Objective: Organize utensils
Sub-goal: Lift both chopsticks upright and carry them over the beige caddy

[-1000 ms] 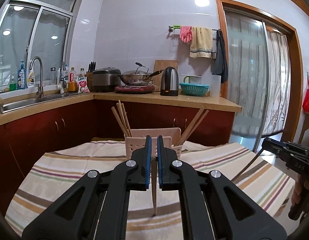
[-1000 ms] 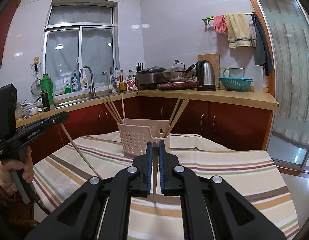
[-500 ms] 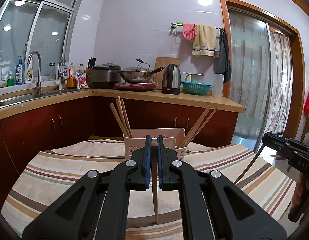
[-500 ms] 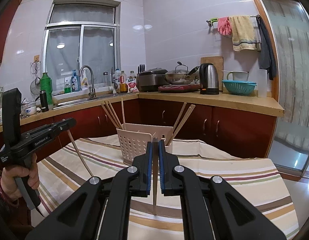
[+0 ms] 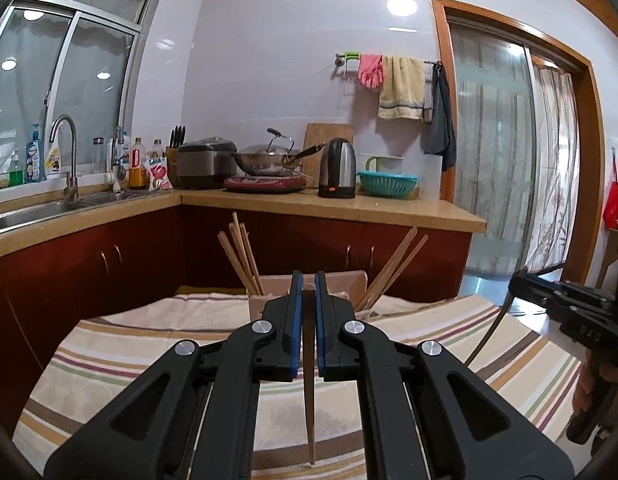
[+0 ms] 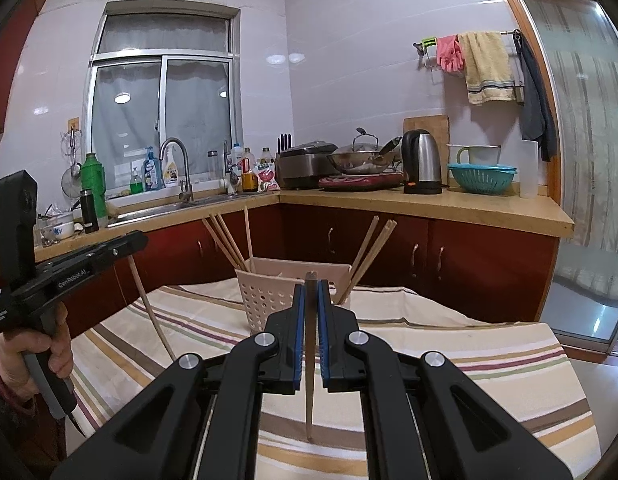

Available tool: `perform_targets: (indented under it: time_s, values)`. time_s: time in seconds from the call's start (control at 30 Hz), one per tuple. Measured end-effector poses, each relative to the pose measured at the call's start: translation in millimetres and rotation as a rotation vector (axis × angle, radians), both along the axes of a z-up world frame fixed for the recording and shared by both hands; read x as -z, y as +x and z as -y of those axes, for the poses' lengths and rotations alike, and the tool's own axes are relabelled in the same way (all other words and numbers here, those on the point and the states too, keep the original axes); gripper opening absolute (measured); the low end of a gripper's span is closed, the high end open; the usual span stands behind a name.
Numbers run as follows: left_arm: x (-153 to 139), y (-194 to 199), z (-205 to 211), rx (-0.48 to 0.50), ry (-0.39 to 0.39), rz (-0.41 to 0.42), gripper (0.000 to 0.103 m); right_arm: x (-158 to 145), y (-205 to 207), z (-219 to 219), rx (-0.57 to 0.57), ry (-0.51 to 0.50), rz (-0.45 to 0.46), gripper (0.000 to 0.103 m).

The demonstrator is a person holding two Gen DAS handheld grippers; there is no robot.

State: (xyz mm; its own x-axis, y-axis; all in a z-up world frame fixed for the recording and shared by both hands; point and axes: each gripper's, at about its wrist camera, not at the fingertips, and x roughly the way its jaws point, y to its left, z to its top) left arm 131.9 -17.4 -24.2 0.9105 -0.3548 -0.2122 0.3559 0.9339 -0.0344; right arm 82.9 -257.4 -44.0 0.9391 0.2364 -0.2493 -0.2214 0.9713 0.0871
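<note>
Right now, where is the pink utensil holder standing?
In the right wrist view the pink utensil holder stands on the striped tablecloth, at the table's far side near the red cabinets, just beyond the right gripper, with chopsticks leaning inside it.

"GenRobot.AI" is printed on the left tool (image 6: 137,241); bottle labels unreadable.

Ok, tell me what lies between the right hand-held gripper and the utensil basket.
Only bare striped tablecloth, seen in the right wrist view; the right hand-held gripper holds a chopstick short of the basket.

Chopsticks (image 6: 229,240) in holder (image 6: 265,296) on table (image 6: 469,352)
</note>
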Motion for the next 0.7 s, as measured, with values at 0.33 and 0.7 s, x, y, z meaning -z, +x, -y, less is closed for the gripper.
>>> perform_targets:
  time_s: [0.33,0.7]
  values:
    - [-48,17,10,0.028,0.009,0.102,0.006,-44,21,-7,-0.026,0.006,0.114,0.007]
    - [-104,66,26,0.02,-0.015,0.256,0.006,-85,67,-6,-0.03,0.022,0.224,0.007]
